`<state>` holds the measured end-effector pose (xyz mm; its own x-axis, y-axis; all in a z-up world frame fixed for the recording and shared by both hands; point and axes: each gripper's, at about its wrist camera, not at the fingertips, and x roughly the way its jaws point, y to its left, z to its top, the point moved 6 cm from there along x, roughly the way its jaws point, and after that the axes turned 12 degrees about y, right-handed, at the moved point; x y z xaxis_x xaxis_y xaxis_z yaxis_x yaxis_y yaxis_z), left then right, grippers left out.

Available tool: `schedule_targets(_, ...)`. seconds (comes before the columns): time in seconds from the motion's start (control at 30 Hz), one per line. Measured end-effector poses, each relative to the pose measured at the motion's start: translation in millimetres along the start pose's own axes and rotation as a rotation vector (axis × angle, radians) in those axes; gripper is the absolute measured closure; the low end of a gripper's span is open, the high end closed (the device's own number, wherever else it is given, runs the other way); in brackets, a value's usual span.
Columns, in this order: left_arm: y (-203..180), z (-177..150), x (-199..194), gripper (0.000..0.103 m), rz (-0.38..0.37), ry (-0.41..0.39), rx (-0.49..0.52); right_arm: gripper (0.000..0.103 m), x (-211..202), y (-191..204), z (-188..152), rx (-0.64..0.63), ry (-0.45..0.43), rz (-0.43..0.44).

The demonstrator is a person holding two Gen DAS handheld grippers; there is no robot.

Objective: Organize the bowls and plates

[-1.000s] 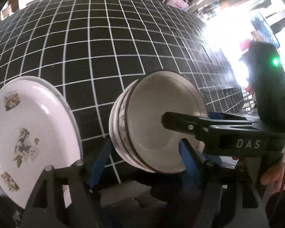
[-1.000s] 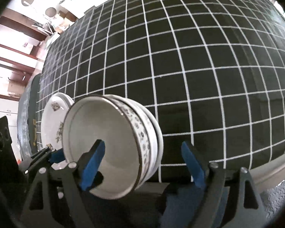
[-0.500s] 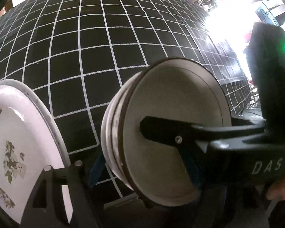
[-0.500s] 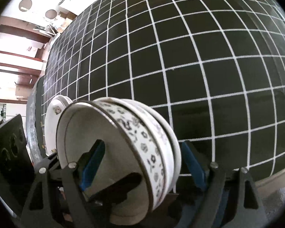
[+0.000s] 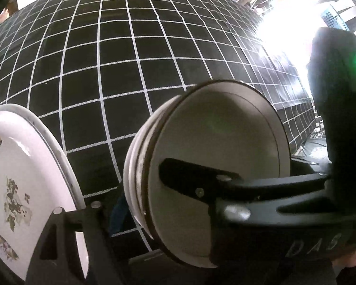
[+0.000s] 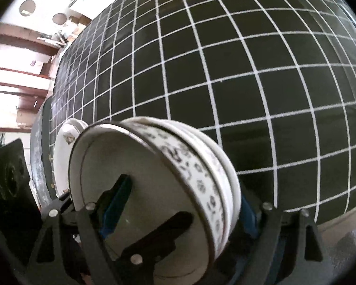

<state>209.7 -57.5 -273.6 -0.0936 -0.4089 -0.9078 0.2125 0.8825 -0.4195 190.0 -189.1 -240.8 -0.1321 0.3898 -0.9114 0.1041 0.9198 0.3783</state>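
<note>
A stack of white bowls (image 5: 213, 123) with a dark patterned band (image 6: 189, 166) stands near the front edge of the black grid tablecloth (image 5: 121, 54). My left gripper (image 5: 178, 204) straddles the stack's left wall. Its blue left pad (image 5: 117, 211) sits just outside, its black right finger (image 6: 159, 232) reaches inside the top bowl, and its jaws are opening. My right gripper (image 6: 181, 209) straddles the right wall, with its left pad (image 6: 116, 204) inside the bowl and its right pad (image 6: 246, 216) outside. A white floral plate (image 5: 16, 178) lies left of the bowls.
The plate (image 6: 68, 137) shows behind the bowls in the right wrist view. The tablecloth (image 6: 225, 59) stretches far behind them. The table's front edge (image 6: 339, 223) runs just below the grippers. A hand (image 5: 353, 258) holds the right gripper's black body (image 5: 332, 118).
Both grippers have come down closer around the bowl stack, which now looms larger. A finger of each gripper has entered the top bowl. The bowls and plate have not moved.
</note>
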Motion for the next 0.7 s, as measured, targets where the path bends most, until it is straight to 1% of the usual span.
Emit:
schedule_targets(0.13,-8,7,4,0.029,0.004,0.001,-0.011,0.019,3,0,-1,0.047,0.028,0.013)
schedule_targets(0.23,-13,11,6,0.029,0.006,0.003,-0.015,0.019,0,-3,-3,0.063,0.034,0.015)
schedule_targets(0.37,-14,15,5,0.028,0.006,0.006,-0.044,0.019,-2,-6,-3,0.103,0.043,0.021)
schedule_targets(0.57,-19,21,-12,0.028,0.007,-0.029,-0.042,0.019,-15,6,-2,0.097,0.022,0.010)
schedule_targets(0.7,-22,26,-34,0.028,0.007,-0.059,-0.043,0.019,-29,18,-1,0.075,0.005,0.001)
